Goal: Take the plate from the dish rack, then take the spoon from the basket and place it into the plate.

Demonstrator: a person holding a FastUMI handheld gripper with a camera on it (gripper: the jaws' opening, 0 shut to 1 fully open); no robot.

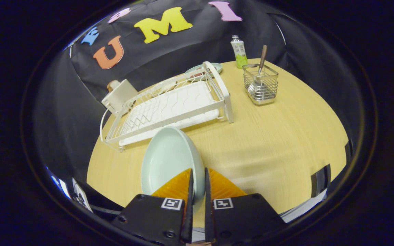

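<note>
My gripper (198, 182) is shut on the rim of a pale mint plate (168, 160), which stands tilted on edge between the fingers, in front of the white wire dish rack (169, 109). The rack lies bare on the round wooden table (279, 143). Beyond the fingers to the right, a metal wire basket (261, 85) holds a spoon (261, 63) standing handle up.
A green and white bottle (239, 51) stands behind the basket near the table's far edge. A second pale dish (204, 70) lies behind the rack. A white box-like object (119, 95) sits at the rack's far left corner.
</note>
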